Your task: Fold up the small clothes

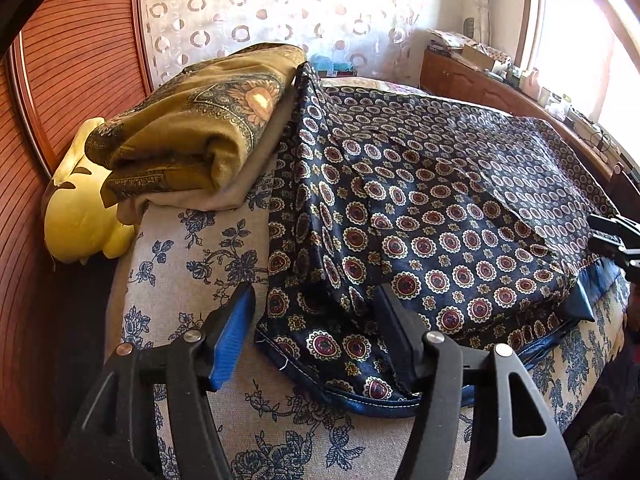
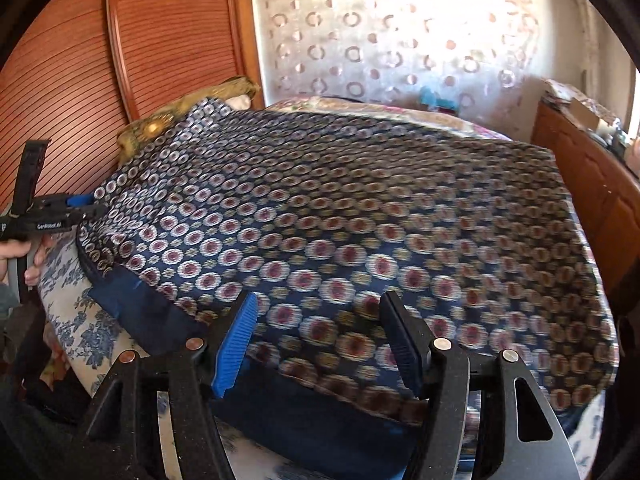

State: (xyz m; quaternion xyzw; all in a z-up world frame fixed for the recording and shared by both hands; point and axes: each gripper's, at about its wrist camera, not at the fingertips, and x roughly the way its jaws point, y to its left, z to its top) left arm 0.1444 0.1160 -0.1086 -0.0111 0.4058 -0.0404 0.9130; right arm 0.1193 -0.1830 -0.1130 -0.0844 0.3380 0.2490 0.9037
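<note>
A dark navy garment [image 1: 420,216] printed with rows of round red-and-white medallions lies spread over the bed [image 1: 192,264], which wears a pale sheet with blue flowers. The cloth runs long from the near edge of the mattress away toward the curtain [image 1: 280,12] at the far end, and its plain navy hem band [image 2: 148,312] lies along the near side. One near corner is doubled over itself in soft ridges, so the cloth there is not flat.

The left gripper [image 1: 316,320] hangs over that folded corner with its fingers well apart; the cloth sits between them, but neither the blue pad [image 1: 232,336] nor the dark one presses it. The right gripper [image 2: 318,332] stands over the hem further along the same near edge, its fingers likewise spread wide, with the fabric below the gap and ungripped. The right wrist view is smeared with blur.

From the right wrist view a person's hand [image 2: 24,260] shows on the left gripper's handle. To the left of the garment, a folded olive-gold patterned cloth [image 1: 200,120] is stacked near the reddish slatted wooden panel [image 1: 80,64], with a yellow soft toy [image 1: 88,224] wedged beside it. A wooden dresser [image 1: 500,84] runs along the window side.
</note>
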